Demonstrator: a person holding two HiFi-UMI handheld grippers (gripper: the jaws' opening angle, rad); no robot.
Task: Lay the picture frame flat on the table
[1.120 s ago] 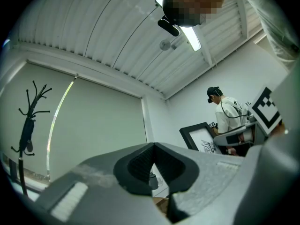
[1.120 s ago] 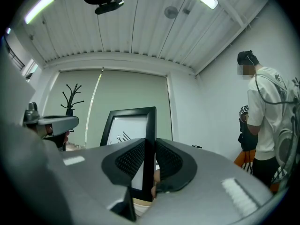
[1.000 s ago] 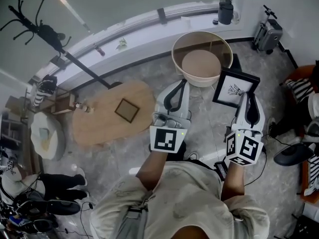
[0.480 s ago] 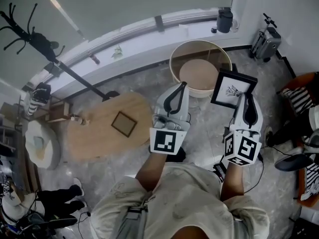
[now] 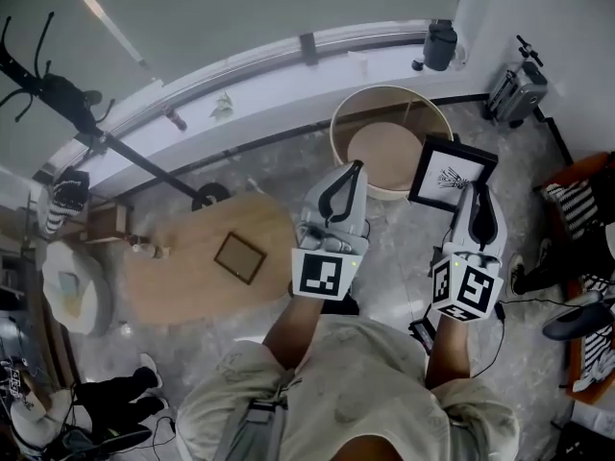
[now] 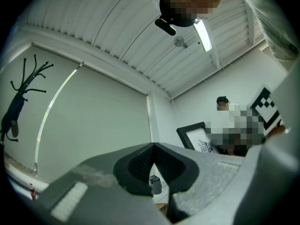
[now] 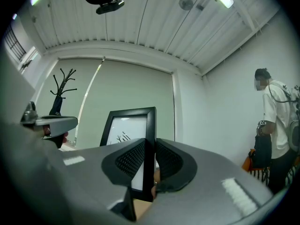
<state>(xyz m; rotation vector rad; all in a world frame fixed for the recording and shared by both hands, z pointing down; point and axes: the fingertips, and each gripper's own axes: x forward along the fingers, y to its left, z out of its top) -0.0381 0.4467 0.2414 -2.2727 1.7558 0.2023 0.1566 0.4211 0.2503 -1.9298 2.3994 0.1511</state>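
In the head view, the right gripper (image 5: 475,190) is clamped on the lower edge of a black picture frame (image 5: 452,172). It holds the frame tilted in the air over the floor, just beside the rim of a round wooden tub (image 5: 389,95). The frame is well apart from the oval wooden table (image 5: 183,269), where a smaller frame (image 5: 239,257) lies flat near the right end. The left gripper (image 5: 354,169) is raised between table and tub, touching neither.

In the left gripper view, the left gripper (image 6: 153,147) has its jaws pressed together with nothing between them. The picture frame (image 6: 198,136) stands off to its right.

In the right gripper view, the right gripper (image 7: 150,146) pinches the frame's right-hand border. The picture frame (image 7: 125,125) stands upright, with its white picture facing left.
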